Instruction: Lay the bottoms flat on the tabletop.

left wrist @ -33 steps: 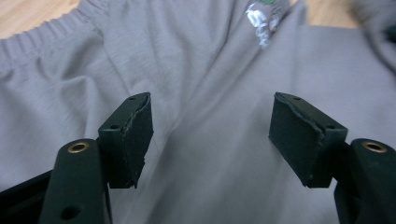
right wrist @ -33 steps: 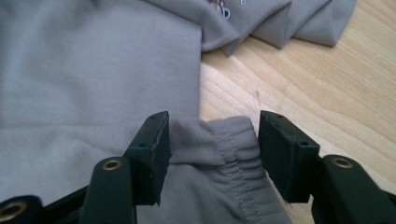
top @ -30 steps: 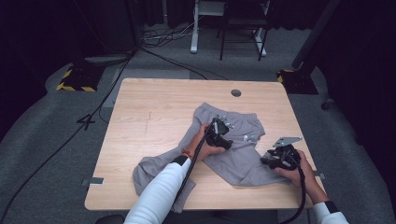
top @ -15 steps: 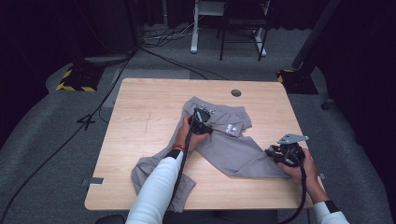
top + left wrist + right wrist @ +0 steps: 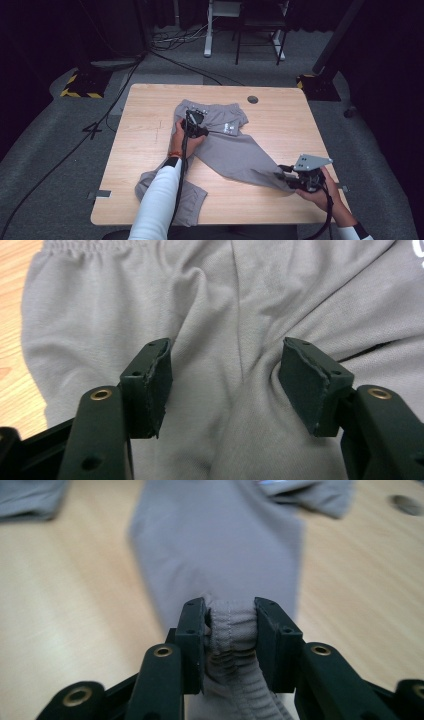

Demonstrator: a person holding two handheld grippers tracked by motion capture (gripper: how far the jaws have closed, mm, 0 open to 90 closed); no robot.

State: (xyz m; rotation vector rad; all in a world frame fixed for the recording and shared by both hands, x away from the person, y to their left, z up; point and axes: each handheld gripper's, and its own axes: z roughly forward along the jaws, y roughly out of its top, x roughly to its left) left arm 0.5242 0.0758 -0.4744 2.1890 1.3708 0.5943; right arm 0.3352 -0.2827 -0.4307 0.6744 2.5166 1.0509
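1. Grey trousers [image 5: 235, 150] lie spread across the middle of the wooden table [image 5: 285, 110], waistband far, one leg running to the near right.
2. Right gripper [image 5: 289, 176]: jaws clamped on that leg's ribbed cuff [image 5: 230, 630].
3. Left gripper [image 5: 192, 122]: jaws apart, pressed into fabric near the waistband.
4. Step, as judged: straightening the leg. Next: pull the cuff taut while the left gripper pins the waist.

The person's left arm, in a white sleeve [image 5: 159, 200], reaches forward across the middle, the left hand [image 5: 181, 141] holding the black two-jaw left gripper [image 5: 225, 385] pointed downward with its jaws spread wide apart. Far off to the right, near the close edge, the right hand [image 5: 317, 192] holds the black right gripper [image 5: 230, 630] with a grey three-cornered plate on top, jaws pinched tight on a bunched hem of grey fabric [image 5: 232, 630].
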